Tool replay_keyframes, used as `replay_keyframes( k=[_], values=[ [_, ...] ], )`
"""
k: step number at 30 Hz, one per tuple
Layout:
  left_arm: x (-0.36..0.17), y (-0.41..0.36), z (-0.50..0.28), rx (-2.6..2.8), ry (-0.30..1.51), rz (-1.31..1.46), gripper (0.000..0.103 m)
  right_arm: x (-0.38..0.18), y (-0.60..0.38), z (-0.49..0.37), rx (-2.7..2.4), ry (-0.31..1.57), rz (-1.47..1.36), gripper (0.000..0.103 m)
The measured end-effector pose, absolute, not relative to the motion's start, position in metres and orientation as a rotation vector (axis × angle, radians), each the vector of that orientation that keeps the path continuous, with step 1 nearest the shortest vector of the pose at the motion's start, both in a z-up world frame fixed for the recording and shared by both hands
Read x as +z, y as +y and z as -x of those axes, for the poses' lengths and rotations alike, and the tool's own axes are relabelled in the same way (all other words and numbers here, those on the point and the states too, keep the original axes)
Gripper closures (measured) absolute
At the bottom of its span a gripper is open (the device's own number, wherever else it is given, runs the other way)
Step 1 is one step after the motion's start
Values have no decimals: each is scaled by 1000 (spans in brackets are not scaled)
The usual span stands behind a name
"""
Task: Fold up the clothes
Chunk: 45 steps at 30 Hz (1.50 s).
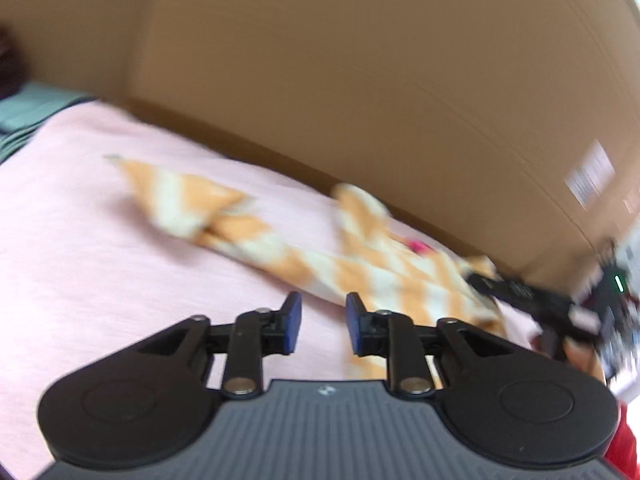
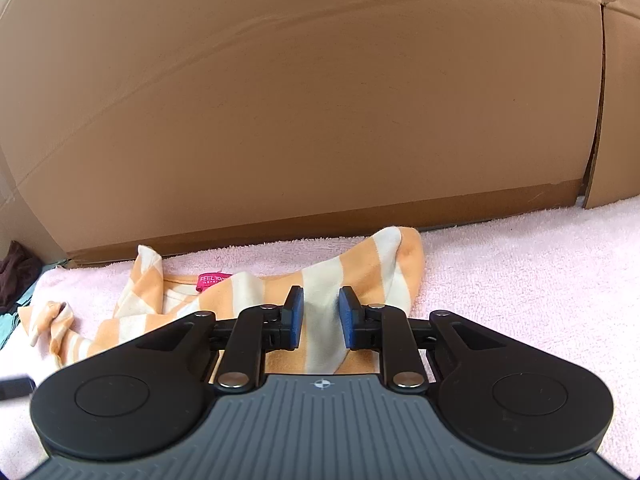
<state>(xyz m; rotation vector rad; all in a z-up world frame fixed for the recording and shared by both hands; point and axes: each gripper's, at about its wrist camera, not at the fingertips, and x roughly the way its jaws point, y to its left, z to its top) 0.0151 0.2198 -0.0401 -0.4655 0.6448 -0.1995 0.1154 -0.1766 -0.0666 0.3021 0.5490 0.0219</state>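
One orange-and-cream striped garment (image 2: 320, 280) lies crumpled on a pink towel (image 2: 520, 280) that covers the tabletop, close against a brown cardboard wall (image 2: 320, 100) at 12 o'clock. One magenta label (image 2: 212, 282) shows at its neckline, at about 10 o'clock from the right hand-held gripper (image 2: 321, 314). That gripper's two blue pads stand a little apart, with a cream stripe of the garment visible in the gap beyond them; no pad is seen pressing the cloth. In the blurred left wrist view the left hand-held gripper (image 1: 323, 322) also has its two blue pads slightly spread, with only pink towel (image 1: 100, 240) between them and nothing pinched. There the same garment (image 1: 320, 256) stretches from 11 o'clock to 2 o'clock ahead of the pads, and the right gripper's dark body shows at 3 o'clock. One dark piece of cloth (image 2: 16, 276) sits at the far 9 o'clock edge of the right view, beside something teal.
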Motion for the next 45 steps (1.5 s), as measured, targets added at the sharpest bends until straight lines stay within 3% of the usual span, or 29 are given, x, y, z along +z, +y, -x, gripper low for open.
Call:
replay_keyframes(
  k=[4, 7, 13, 15, 19, 21, 35, 45],
  values=[
    [-45, 269, -28, -61, 633, 631, 72, -67, -175, -116, 27, 549, -296, 80],
    [-49, 284, -43, 16, 636, 653, 55, -67, -175, -116, 29, 549, -298, 79],
    [-51, 287, -67, 19, 641, 673, 53, -67, -174, -116, 36, 548, -299, 75],
    [-51, 287, -70, 29, 637, 666, 60, -67, -174, -116, 36, 549, -295, 75],
    [-49, 284, -72, 21, 641, 629, 95, -67, -173, -115, 34, 549, -290, 75],
    [-47, 285, -72, 9, 634, 621, 103, -66, -173, -116, 34, 550, -287, 75],
    [18, 334, -32, -200, 472, 608, 103, -66, -174, -117, 44, 551, -287, 73],
    [-19, 353, 34, -317, 545, 525, 103, -66, -173, -113, 43, 549, -292, 71]
  ],
)
